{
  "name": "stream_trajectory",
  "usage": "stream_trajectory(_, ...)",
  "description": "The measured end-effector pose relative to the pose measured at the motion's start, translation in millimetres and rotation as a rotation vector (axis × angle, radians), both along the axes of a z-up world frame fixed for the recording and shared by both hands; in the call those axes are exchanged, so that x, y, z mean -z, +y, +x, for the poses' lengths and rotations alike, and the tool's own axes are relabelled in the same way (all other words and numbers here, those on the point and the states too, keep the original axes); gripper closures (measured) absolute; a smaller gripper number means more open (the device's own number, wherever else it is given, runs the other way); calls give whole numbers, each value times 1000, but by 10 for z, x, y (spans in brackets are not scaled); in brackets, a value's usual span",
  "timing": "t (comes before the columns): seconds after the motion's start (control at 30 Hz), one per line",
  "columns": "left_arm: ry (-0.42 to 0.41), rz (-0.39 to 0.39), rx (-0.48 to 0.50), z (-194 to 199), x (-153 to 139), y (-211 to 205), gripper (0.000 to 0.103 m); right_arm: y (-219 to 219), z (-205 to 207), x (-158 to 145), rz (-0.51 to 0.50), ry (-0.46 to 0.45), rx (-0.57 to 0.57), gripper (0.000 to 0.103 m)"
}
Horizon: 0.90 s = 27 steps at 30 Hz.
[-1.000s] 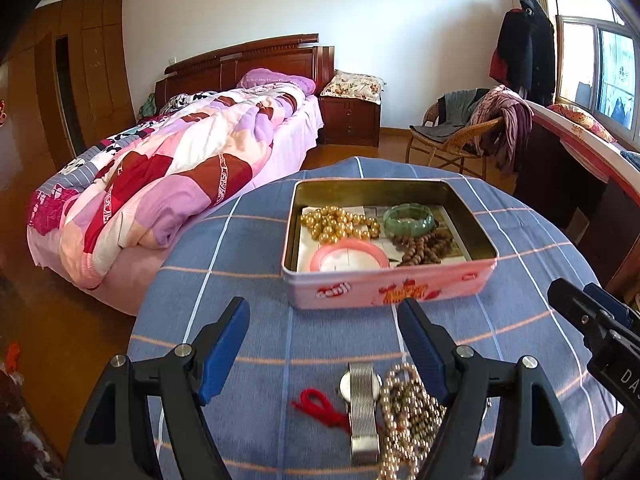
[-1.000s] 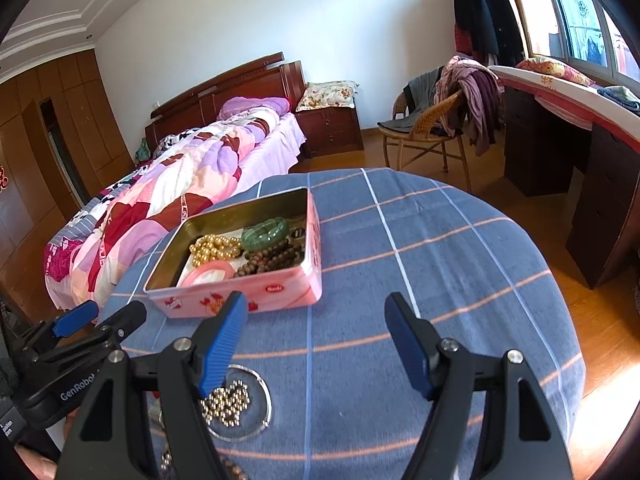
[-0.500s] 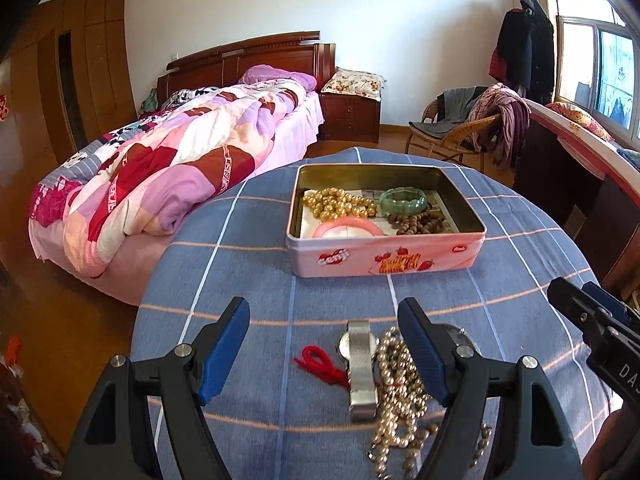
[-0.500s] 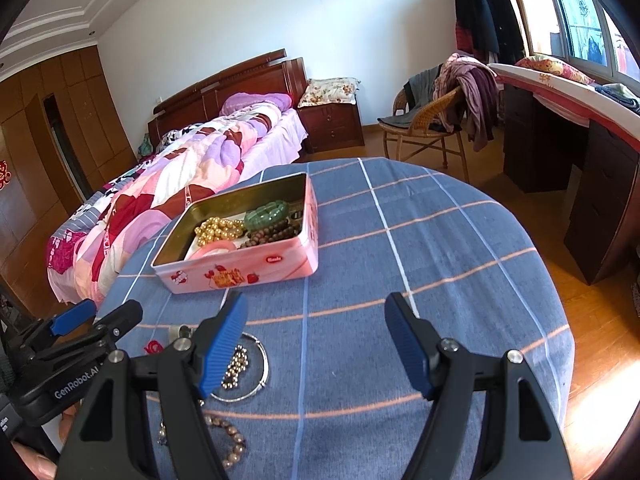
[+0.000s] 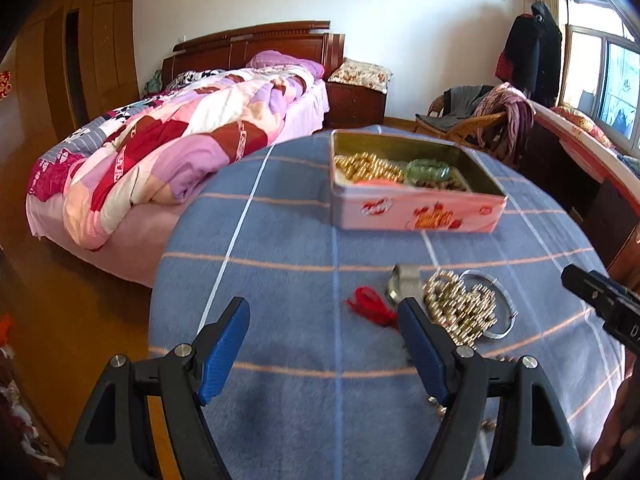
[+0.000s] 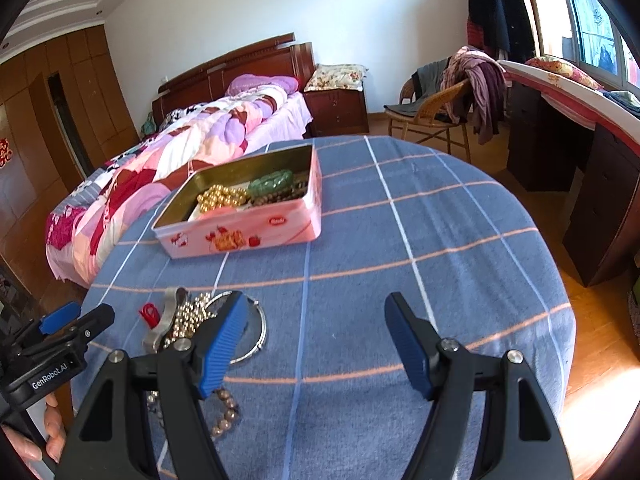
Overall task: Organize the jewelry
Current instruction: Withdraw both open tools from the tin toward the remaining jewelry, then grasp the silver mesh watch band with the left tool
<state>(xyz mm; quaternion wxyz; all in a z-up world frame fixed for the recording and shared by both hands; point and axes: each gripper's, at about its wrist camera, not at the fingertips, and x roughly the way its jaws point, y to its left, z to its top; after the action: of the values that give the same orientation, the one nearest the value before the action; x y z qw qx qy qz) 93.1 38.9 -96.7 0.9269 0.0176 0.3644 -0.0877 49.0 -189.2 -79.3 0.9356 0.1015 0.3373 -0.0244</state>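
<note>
A pink tin box [image 5: 416, 210] [image 6: 244, 234] stands on the blue plaid table [image 5: 280, 248] and holds gold beads [image 5: 366, 166], a green bangle [image 5: 428, 170] and brown beads. Loose on the cloth lie a red string [image 5: 370, 306], a metal watch [image 5: 406, 286], a pearl strand [image 5: 460, 308] and a silver ring bangle [image 5: 502, 316]. My left gripper [image 5: 324, 344] is open and empty, just left of this pile. My right gripper [image 6: 316, 340] is open and empty, right of the pile [image 6: 188, 320]. A brown bead bracelet [image 6: 224, 412] lies near its left finger.
A bed with a patchwork quilt [image 5: 172, 148] stands left of the table. A wicker chair with clothes [image 6: 444, 104] and a dark desk [image 6: 580, 152] stand at the back right. The table's round edge drops off on all sides.
Both grippers have pulled back toward me and the left has swung left. The tin now looks farther away, and the loose pile sits by the left gripper's right finger.
</note>
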Motion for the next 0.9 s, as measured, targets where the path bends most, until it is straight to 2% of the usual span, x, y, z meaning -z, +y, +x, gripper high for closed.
stream_trajectory(0.23,20,2,47,-6,67,-63,27,43,20,26,0,16,-15,29)
stream_trajectory(0.3,6,-8,83,-34,45,-112,33,53,28,28,-1,17,-18,29)
stream_trajectory(0.37,15,-29,122,-41,36,-167,49,50,40,38,2,20,-18,29)
stream_trajectory(0.43,22,-37,147,-35,50,-217,54,44,55,58,9,27,-19,29)
stream_trajectory(0.47,29,-36,158,-28,73,-255,60,42,63,70,12,30,-20,29)
stream_trajectory(0.7,117,-72,190,66,214,-406,62,10,75,117,27,43,-18,29)
stream_trajectory(0.83,112,-91,187,96,237,-408,62,-9,77,131,38,45,-16,29)
stream_trajectory(0.87,116,-97,185,104,240,-397,64,-16,75,133,41,45,-15,29)
stream_trajectory(0.9,120,-101,185,114,244,-387,72,-20,73,129,43,45,-14,29)
